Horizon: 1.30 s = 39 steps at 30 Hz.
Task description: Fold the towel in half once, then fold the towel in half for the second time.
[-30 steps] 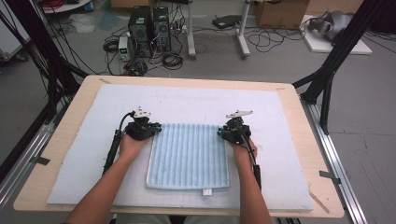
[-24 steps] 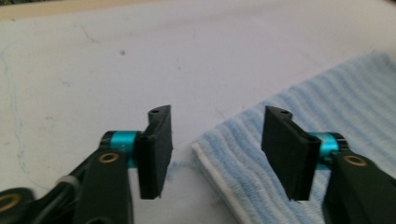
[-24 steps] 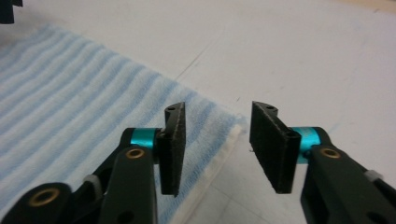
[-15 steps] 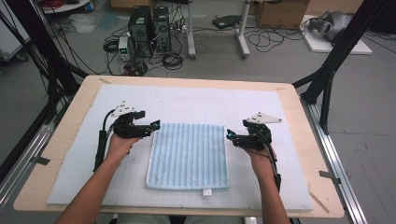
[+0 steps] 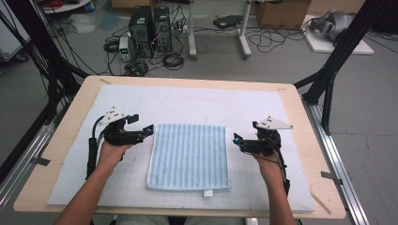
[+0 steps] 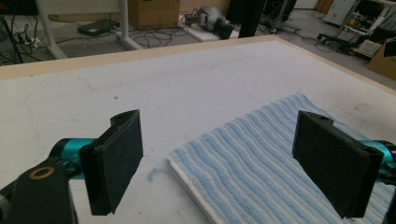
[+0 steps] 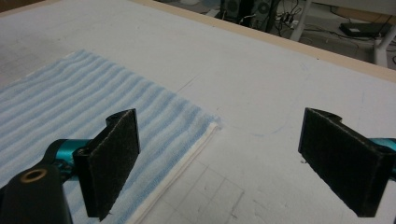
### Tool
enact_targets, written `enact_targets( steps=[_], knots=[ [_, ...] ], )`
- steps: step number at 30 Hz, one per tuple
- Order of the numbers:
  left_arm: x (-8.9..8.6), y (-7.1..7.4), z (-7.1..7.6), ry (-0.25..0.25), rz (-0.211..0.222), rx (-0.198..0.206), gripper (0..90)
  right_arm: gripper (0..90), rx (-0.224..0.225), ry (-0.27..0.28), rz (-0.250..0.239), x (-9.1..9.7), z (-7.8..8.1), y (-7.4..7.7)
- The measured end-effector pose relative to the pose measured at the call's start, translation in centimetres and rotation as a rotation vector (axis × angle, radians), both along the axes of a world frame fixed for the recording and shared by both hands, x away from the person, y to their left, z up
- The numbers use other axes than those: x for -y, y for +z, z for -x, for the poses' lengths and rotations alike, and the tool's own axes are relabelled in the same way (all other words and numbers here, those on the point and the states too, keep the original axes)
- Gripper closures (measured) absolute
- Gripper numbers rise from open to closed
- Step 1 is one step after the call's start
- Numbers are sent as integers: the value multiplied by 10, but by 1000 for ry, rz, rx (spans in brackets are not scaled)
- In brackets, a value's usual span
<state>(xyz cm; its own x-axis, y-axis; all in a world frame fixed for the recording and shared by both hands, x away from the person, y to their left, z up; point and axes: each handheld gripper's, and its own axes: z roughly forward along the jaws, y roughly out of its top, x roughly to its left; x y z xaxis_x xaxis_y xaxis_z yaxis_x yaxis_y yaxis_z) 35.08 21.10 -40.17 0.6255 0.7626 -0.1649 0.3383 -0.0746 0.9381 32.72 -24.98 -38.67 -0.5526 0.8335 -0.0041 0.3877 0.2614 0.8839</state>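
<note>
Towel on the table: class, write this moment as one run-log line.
towel: folded flat on mat | left gripper: open, jaws just opened, empty, beside towel | right gripper: open, jaws just opened, empty, beside towel

- Folded light-blue towel [image 5: 188,156], ribbed with paler stripes running front to back, white along the edges.
- Lay flat and squared, in layers, on the white mat [image 5: 197,105], toward the near side and about midway across.
- Small white tag [image 5: 207,192] stuck out at the near edge.
- Rested untouched, far corners neat, layered white edge showing there.
</note>
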Motion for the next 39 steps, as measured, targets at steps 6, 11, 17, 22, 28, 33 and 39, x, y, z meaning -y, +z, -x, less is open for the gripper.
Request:
enact_targets(
  steps=[6, 11, 17, 22, 28, 33, 39],
  knots=[
    [-1, 0, -1, -6, 10, 5, 168, 119, -5, 7, 1, -1, -1, -1],
    [-2, -1, -3, -11, 12, 4, 170, 119, -14, 16, 3, -3, -4, -2],
    [0, 0, -14, -29, -15, 1, 181, 119, -32, 19, -4, -7, -13, -2],
    [5, 2, -28, -37, -57, 19, 210, 119, -67, 23, -9, -11, -24, -4],
    [14, -4, -51, -27, -123, -49, 242, 119, -87, 13, -8, -13, -30, -6],
    [23, -18, -70, -19, -174, -113, 308, 120, -91, 17, 6, -13, -30, -7],
    [31, -41, -80, -31, -241, -188, 351, 120, -100, 15, 10, -13, -31, -9]
  ],
)
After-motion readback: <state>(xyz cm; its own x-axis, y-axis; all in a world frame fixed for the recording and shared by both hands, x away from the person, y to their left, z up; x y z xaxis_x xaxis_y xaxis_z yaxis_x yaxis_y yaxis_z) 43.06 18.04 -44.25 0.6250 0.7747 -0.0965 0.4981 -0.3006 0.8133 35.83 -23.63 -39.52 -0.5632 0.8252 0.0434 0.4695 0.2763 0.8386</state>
